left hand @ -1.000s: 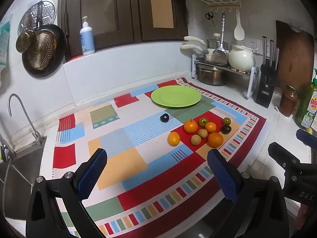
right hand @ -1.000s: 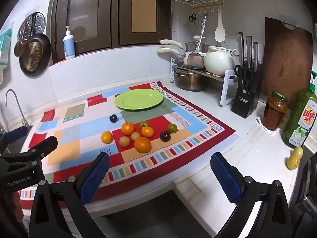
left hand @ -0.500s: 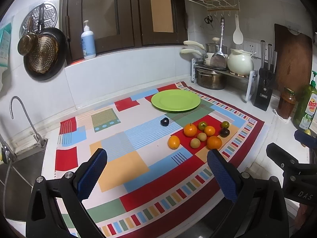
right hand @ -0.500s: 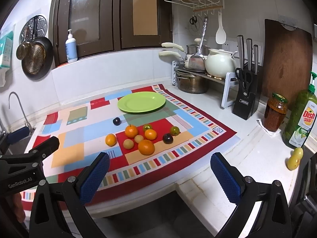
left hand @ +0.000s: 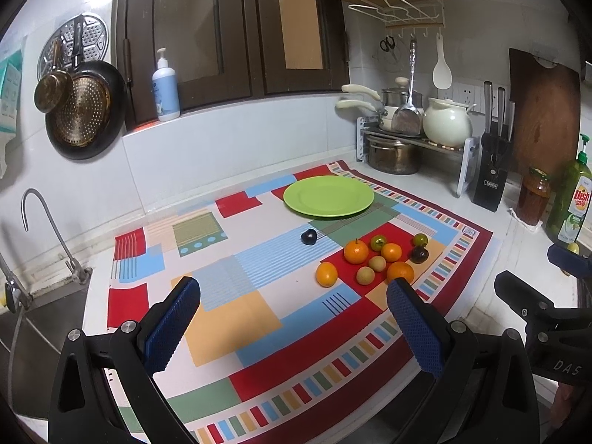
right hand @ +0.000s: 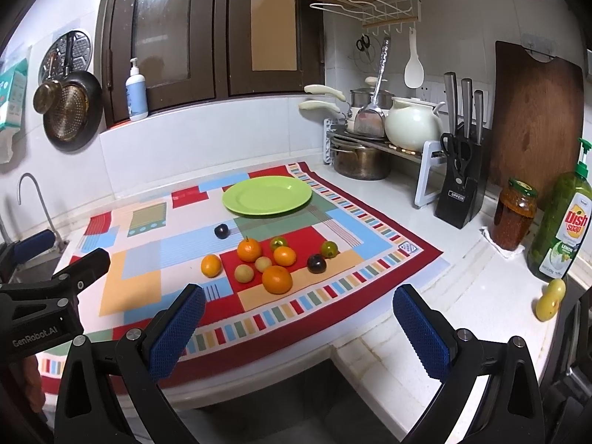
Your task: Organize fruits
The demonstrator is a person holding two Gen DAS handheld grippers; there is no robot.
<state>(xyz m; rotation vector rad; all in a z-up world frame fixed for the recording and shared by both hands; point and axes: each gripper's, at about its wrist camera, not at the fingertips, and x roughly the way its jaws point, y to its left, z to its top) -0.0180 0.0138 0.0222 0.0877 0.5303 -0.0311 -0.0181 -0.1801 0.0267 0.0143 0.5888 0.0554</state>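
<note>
Kitchen counter's patchwork mat point(left hand: 229, 288) carries a green plate point(left hand: 328, 196) near its far edge and 9 fruits point(right hand: 276, 278) mid-mat; left gripper point(left hand: 292, 329) and right gripper point(right hand: 298, 333) hover spread wide, holding nothing.

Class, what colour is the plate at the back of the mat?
The plate is plain light green; the right wrist view shows it best.
</note>
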